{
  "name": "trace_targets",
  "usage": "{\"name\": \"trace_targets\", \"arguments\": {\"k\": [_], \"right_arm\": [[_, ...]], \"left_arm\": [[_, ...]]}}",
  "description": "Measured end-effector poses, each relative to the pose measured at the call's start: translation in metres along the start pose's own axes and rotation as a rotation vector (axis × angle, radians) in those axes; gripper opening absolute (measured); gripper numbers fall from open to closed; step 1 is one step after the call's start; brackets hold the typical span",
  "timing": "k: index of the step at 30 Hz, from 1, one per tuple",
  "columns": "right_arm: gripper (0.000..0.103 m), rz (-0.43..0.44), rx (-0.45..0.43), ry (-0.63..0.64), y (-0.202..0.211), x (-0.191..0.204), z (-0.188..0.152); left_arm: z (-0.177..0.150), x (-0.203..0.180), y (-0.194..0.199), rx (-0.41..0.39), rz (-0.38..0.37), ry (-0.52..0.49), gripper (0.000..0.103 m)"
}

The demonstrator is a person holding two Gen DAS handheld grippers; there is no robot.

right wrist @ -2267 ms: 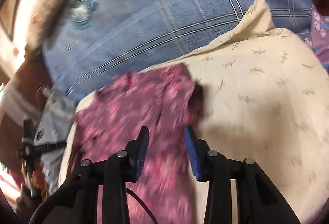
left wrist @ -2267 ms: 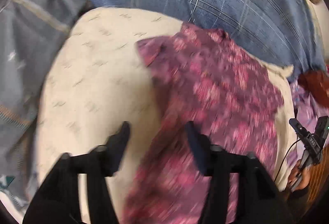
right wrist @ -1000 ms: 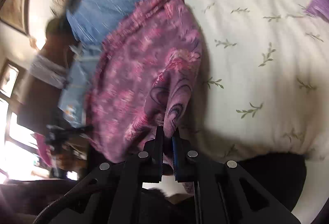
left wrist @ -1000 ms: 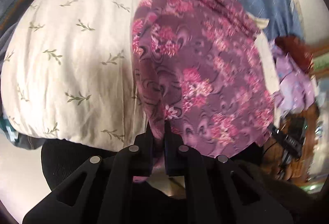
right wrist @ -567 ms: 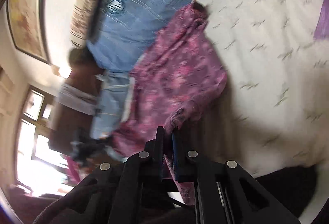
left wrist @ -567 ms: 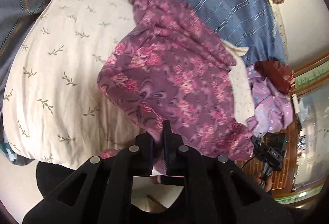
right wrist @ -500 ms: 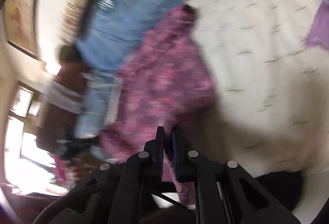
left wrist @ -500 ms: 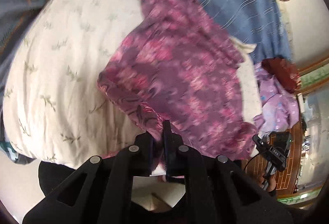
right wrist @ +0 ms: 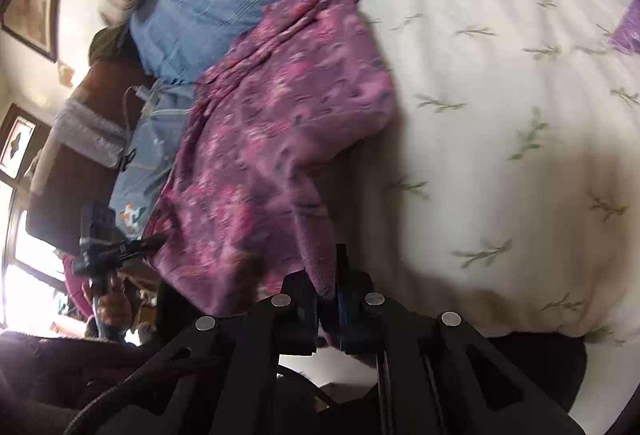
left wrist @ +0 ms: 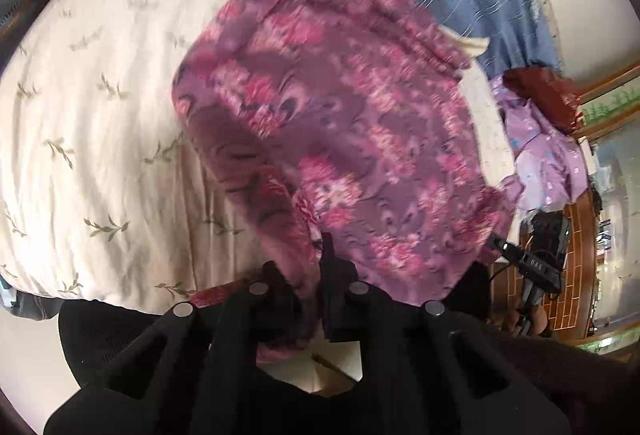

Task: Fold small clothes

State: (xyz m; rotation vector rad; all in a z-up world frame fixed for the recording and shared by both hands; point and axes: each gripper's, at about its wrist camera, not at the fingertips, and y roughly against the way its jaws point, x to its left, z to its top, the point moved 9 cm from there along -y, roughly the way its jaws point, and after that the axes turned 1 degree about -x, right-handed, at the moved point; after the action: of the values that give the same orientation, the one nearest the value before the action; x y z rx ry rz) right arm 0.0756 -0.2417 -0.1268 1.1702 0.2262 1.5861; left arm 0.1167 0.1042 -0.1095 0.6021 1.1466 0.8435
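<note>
Both grippers pinch the purple flowered garment.

The left gripper (left wrist: pixel 316 255) and right gripper (right wrist: pixel 330 275) each clench an edge of the garment (left wrist: pixel 340 123), which drapes over the cream pillow (left wrist: pixel 100 115).

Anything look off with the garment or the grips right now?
Nothing damaged. The floral garment lies rumpled and skewed on the pillow, its far end bunched into ridges. Both hand-held grippers, left and right, pinch its near edge, so it isn't flat yet.
</note>
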Motion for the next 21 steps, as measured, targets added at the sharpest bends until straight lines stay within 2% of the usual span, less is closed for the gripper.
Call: {"name": "trace_targets", "arguments": {"k": [5, 10, 15, 19, 21], "right_arm": [[0.006, 0.202, -0.055, -0.045, 0.028, 0.031, 0.011], [0.006, 0.417, -0.160, -0.092, 0.047, 0.057, 0.061], [0.006, 0.552, -0.254, -0.131, 0.035, 0.064, 0.141], [0.006, 0.568, -0.357, -0.197, 0.006, 0.049, 0.228], [0.007, 0.545, -0.409, -0.249, -0.013, 0.033, 0.273]], "left_arm": [[0.021, -0.029, 0.034, -0.092, -0.110, 0.011, 0.007], [0.080, -0.063, 0.053, -0.171, -0.169, -0.008, 0.007], [0.175, -0.066, 0.057, -0.253, -0.136, 0.015, 0.007], [0.276, -0.046, 0.034, -0.292, -0.058, 0.070, 0.007], [0.323, -0.026, 0.012, -0.297, 0.037, 0.116, 0.007]]}}
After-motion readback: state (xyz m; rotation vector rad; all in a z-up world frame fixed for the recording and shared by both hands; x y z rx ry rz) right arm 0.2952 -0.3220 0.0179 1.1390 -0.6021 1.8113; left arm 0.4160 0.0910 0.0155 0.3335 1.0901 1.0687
